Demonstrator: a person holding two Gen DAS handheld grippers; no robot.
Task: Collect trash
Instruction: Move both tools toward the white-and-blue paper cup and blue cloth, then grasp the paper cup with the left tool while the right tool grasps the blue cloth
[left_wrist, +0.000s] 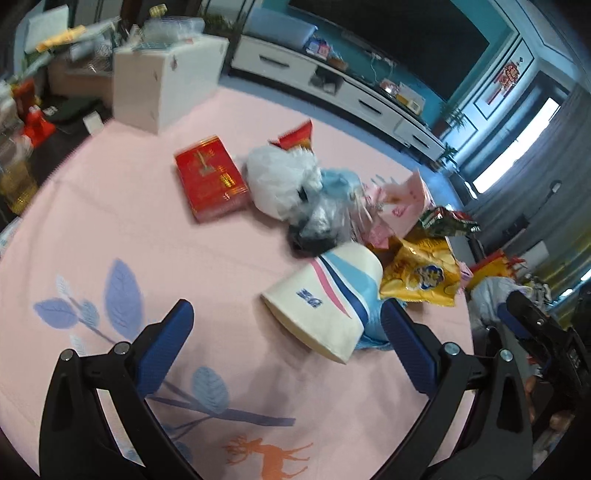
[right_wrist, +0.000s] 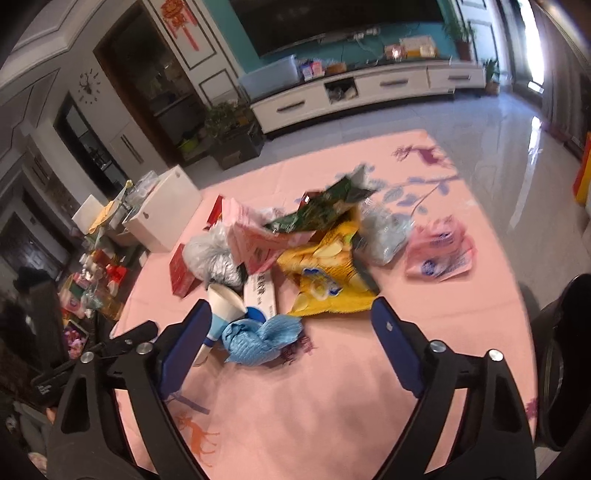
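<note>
We're on the approach step: left gripper (left_wrist: 286, 332) and right gripper (right_wrist: 291, 321) both spread, nothing pinched. Trash pile (right_wrist: 295, 251) sits mid pink mat (right_wrist: 332, 406); paper cup (left_wrist: 325, 302) is nearest. Next: centre jaws on one piece, then close

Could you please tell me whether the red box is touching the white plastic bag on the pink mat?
Touching. In the left wrist view the red box lies flat with its far corner tucked against the white plastic bag; no mat shows between them.
</note>
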